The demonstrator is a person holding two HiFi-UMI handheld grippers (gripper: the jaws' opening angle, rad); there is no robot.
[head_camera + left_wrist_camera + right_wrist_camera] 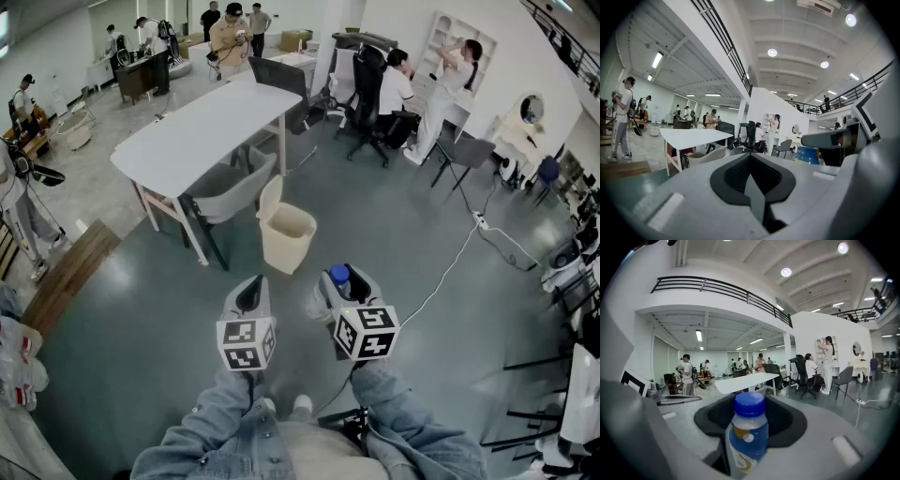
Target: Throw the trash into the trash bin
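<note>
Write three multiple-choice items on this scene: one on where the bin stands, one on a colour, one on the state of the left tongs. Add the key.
1. Where does the trash bin stand relative to the white table?
A. On top of it
B. On the floor beside it
C. Tipped over beneath it

2. What colour is the cap of the bottle?
A. Red
B. White
C. Blue

3. How do the left tongs stand?
A. Shut, with nothing between them
B. Wide open and empty
C. Shut on a can

Key:
1 B: the head view shows it upright on the floor by the table's near corner.
2 C: the right gripper view shows a blue cap.
3 A: the left gripper view shows the jaws meeting with nothing between them.
</note>
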